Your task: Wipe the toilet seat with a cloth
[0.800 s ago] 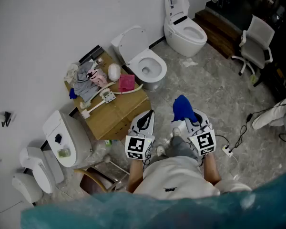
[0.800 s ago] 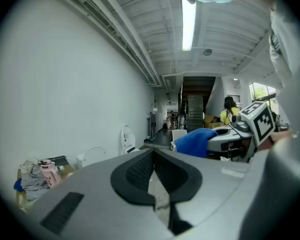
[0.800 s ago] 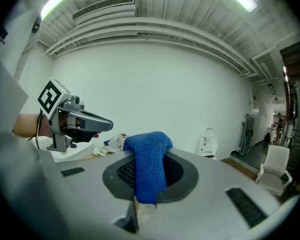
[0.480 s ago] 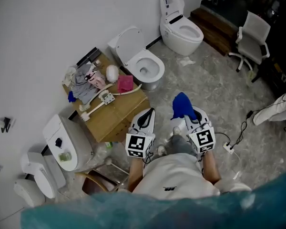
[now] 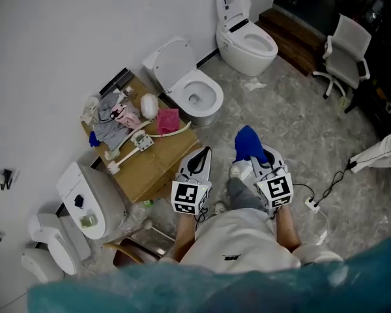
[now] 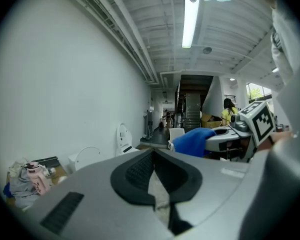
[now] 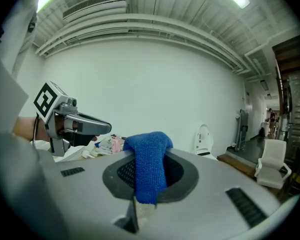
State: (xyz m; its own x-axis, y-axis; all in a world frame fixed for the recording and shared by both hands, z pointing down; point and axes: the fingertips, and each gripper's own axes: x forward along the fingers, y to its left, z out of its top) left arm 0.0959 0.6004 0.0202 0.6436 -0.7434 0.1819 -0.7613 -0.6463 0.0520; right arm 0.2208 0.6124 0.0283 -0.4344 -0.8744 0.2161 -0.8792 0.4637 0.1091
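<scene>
A person is standing on a grey, marble-patterned floor (image 5: 300,129) and looking down at two grey plastic tools held out in front.

The right hand-held gripper (image 5: 255,160) is pinching a cloth (image 5: 247,143), a fluffy blue terry cloth. In the right gripper view the cloth (image 7: 149,164) is draping over the tips of the right hand-held gripper (image 7: 140,196), with its ribbed black pads clamping it from both sides. The left hand-held gripper (image 5: 202,155) is carrying nothing. In its own view the left hand-held gripper (image 6: 153,155) is showing its jaws pressed together at the tips.

The toilet seat (image 5: 212,96), a smooth white oval ring, is lying ahead and to the left, well apart from both tools, with its lid (image 5: 173,60) standing raised against the white wall (image 5: 65,38). A second white toilet (image 5: 247,41) is standing farther along the wall.

A brown cardboard box (image 5: 158,162) is serving as a surface just left of the left tool, holding crumpled grey clothing (image 5: 111,126), a pink rag (image 5: 168,119) and a pale hose (image 5: 166,132). Bare floor is lying open between the tools and the seat. A black cable (image 5: 327,186) is trailing at the right, and a white office chair (image 5: 344,47) is standing beyond.
</scene>
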